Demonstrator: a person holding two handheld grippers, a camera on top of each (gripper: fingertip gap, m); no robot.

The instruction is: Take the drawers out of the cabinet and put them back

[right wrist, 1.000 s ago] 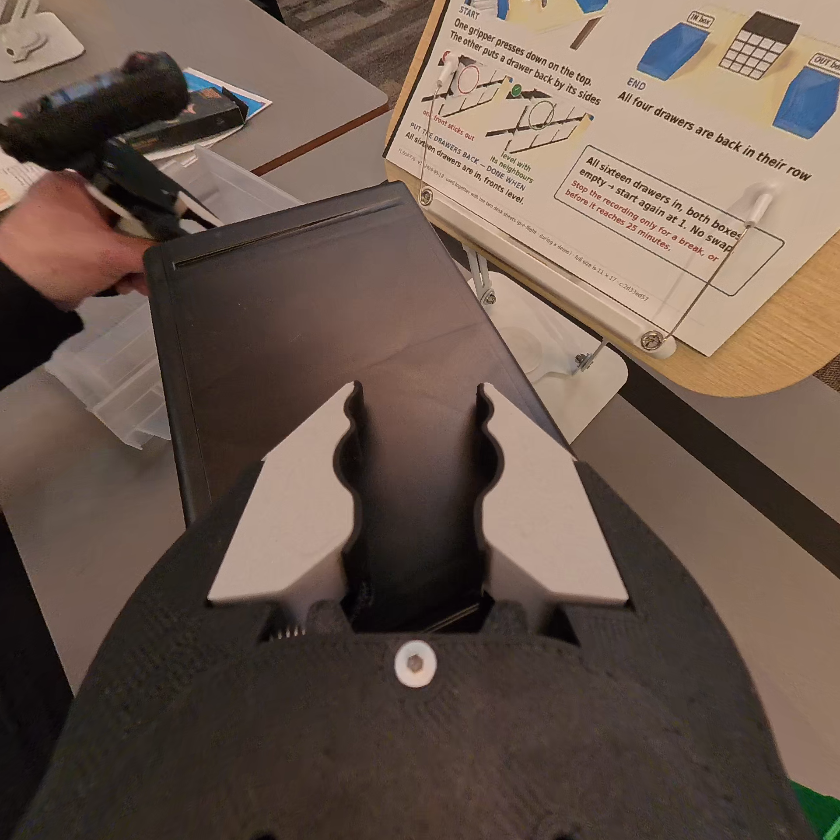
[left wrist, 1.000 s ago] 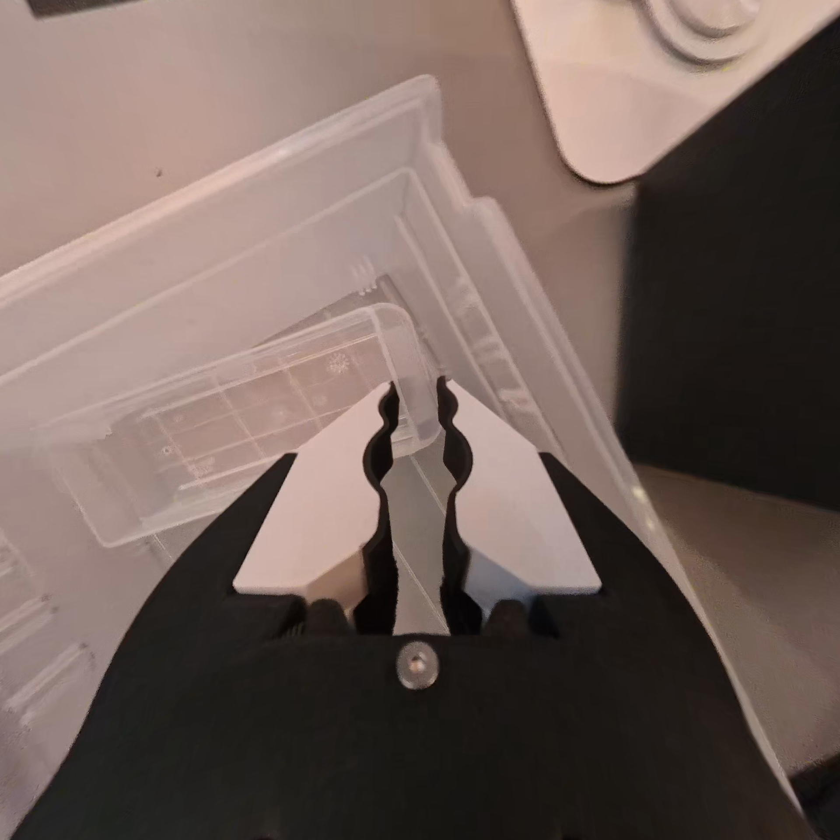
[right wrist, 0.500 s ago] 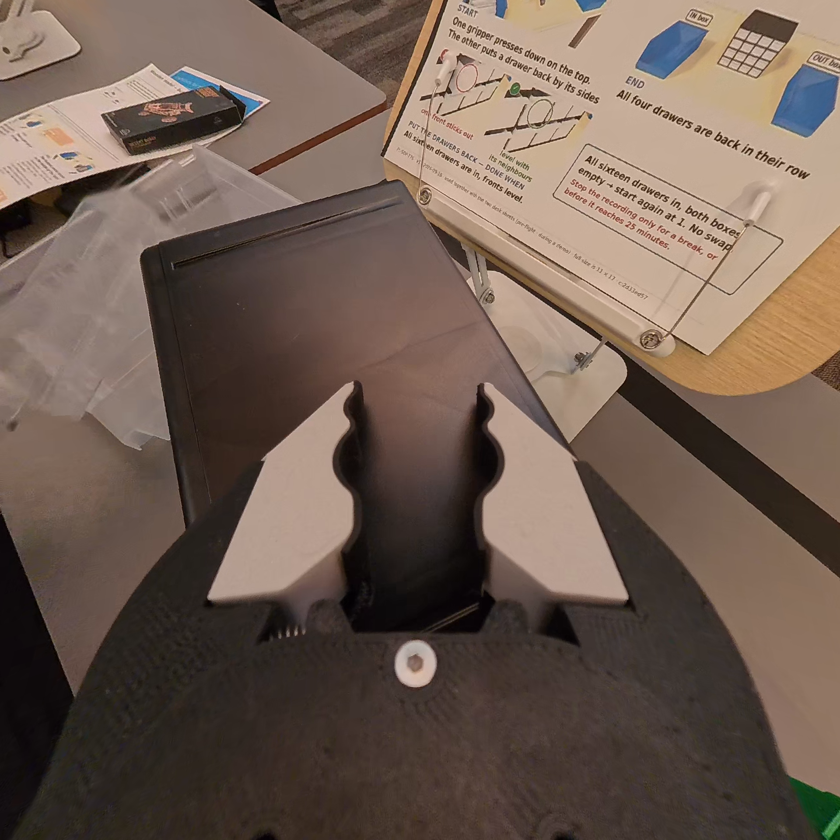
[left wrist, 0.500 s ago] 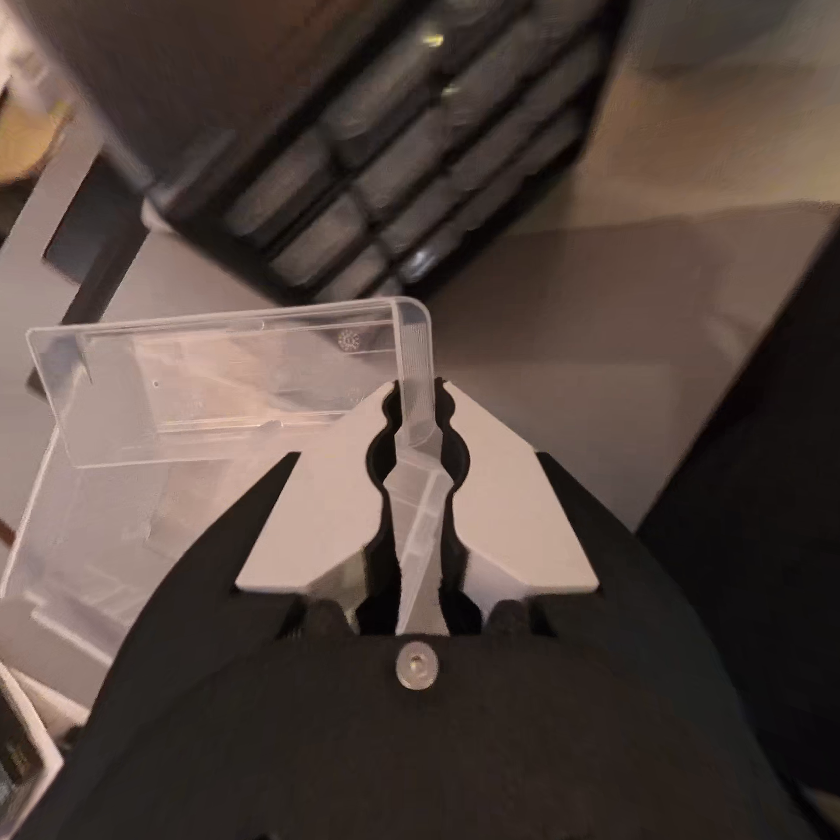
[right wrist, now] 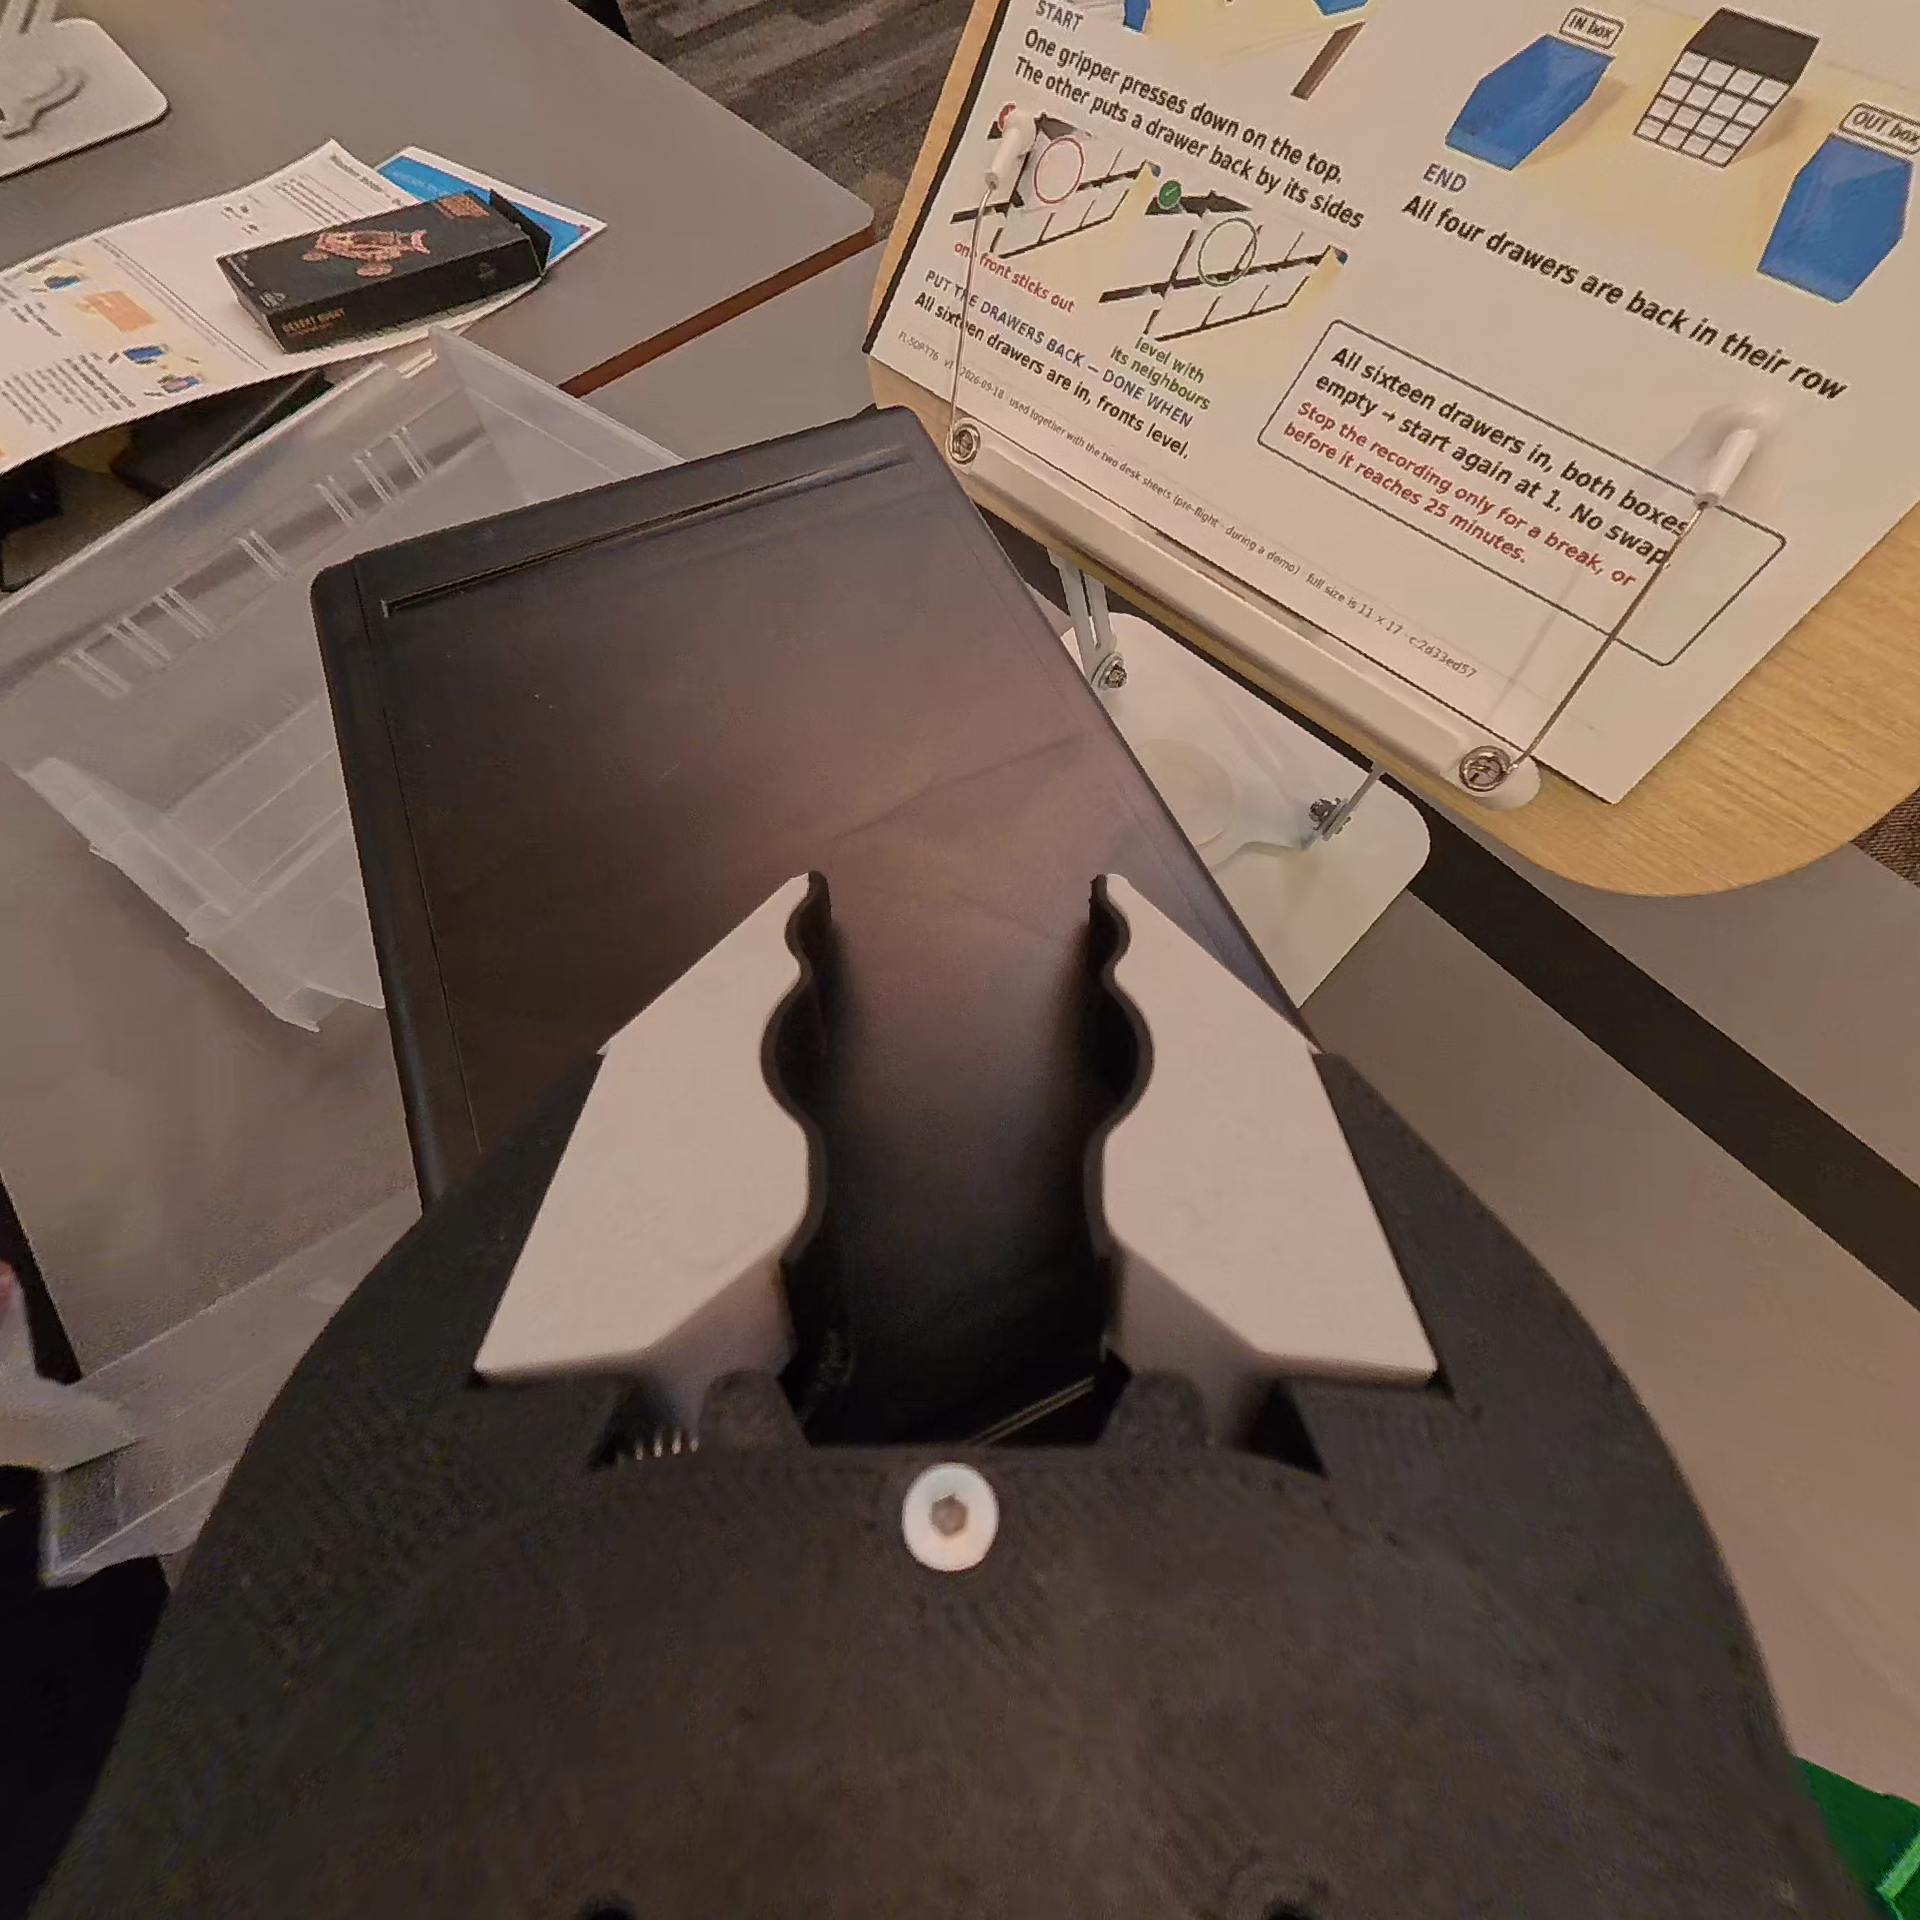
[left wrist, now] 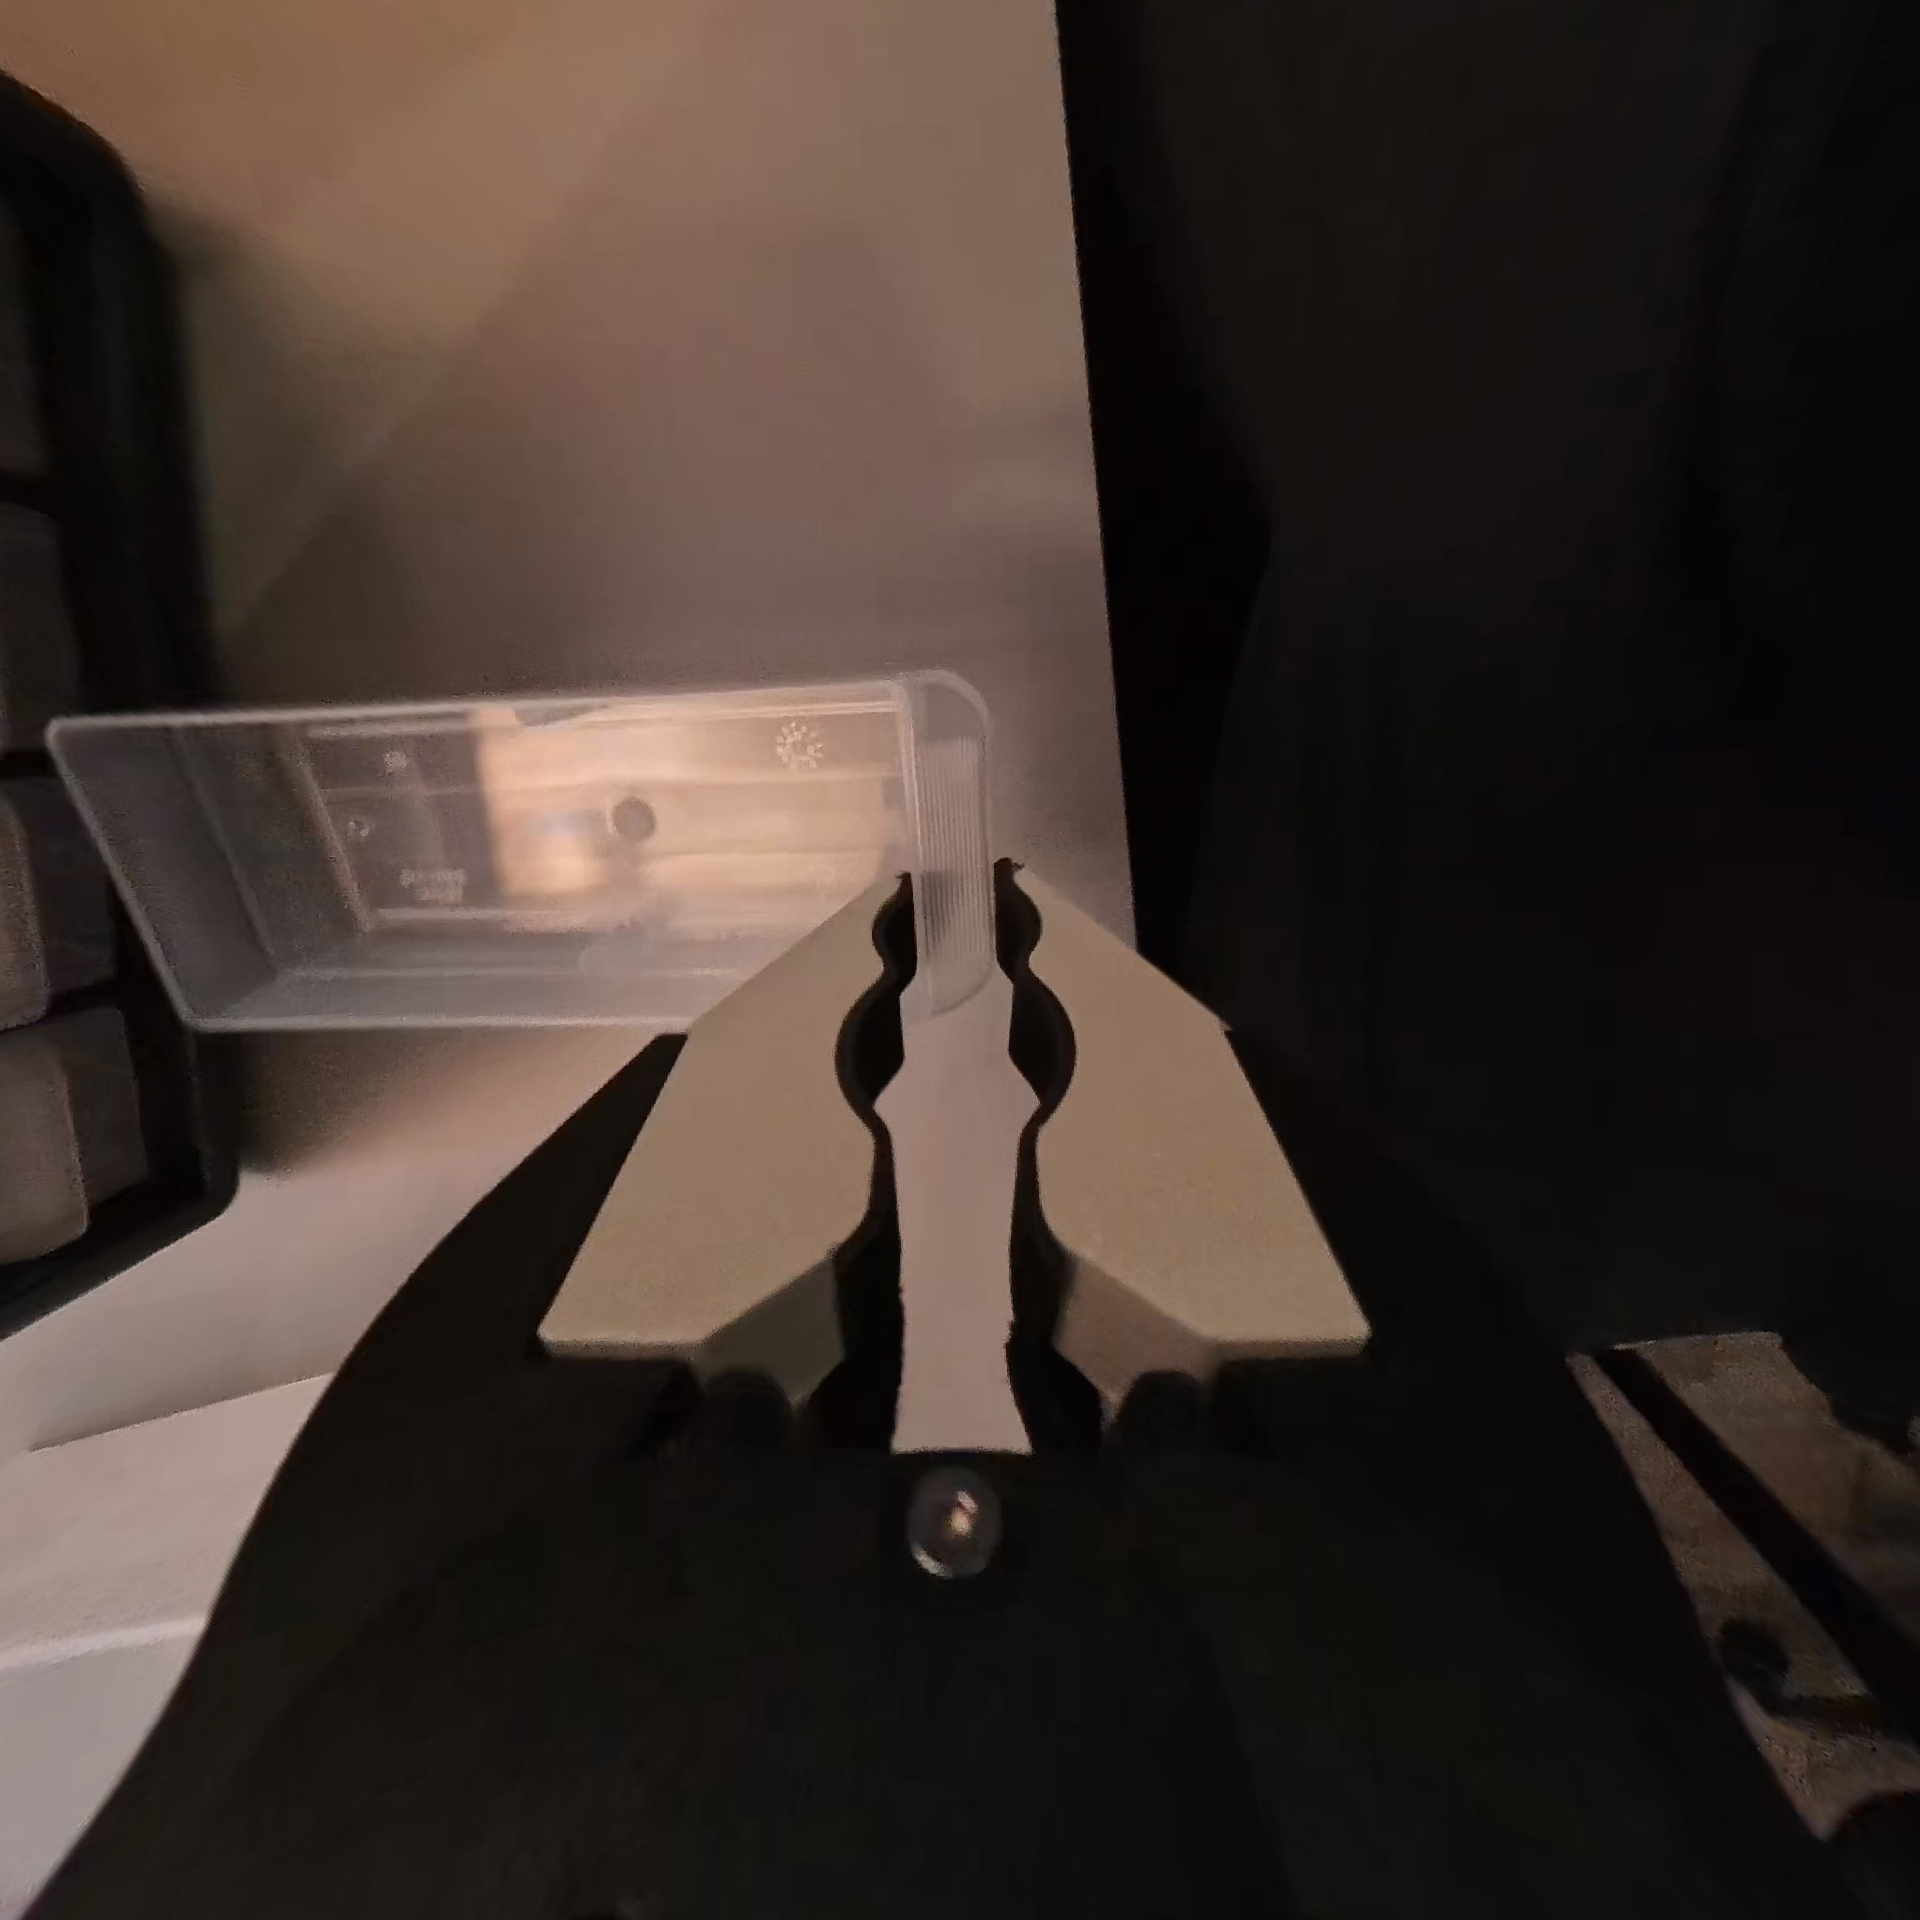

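Note:
My left gripper point(left wrist: 954, 883) is shut on the right end of a small clear plastic drawer point(left wrist: 520, 862) and holds it in the air, sideways. The black cabinet point(left wrist: 73, 935) with grey drawer fronts shows blurred at the left edge of the left wrist view. In the right wrist view my right gripper point(right wrist: 958, 888) is open and rests over the flat black top of the cabinet point(right wrist: 727, 748), with nothing between its fingers. The left gripper does not show in the right wrist view.
A clear plastic bin point(right wrist: 208, 727) sits left of the cabinet. An instruction sheet on a wooden stand point(right wrist: 1455, 364) with a white base point(right wrist: 1299, 831) is at the right. A black box point(right wrist: 384, 260) lies on papers on the far table. A dark mass point(left wrist: 1507, 623) fills the left wrist view's right side.
My left gripper has lifted the clear drawer out of the bin and swung it round toward the cabinet front. The right gripper has stayed still on the cabinet top.

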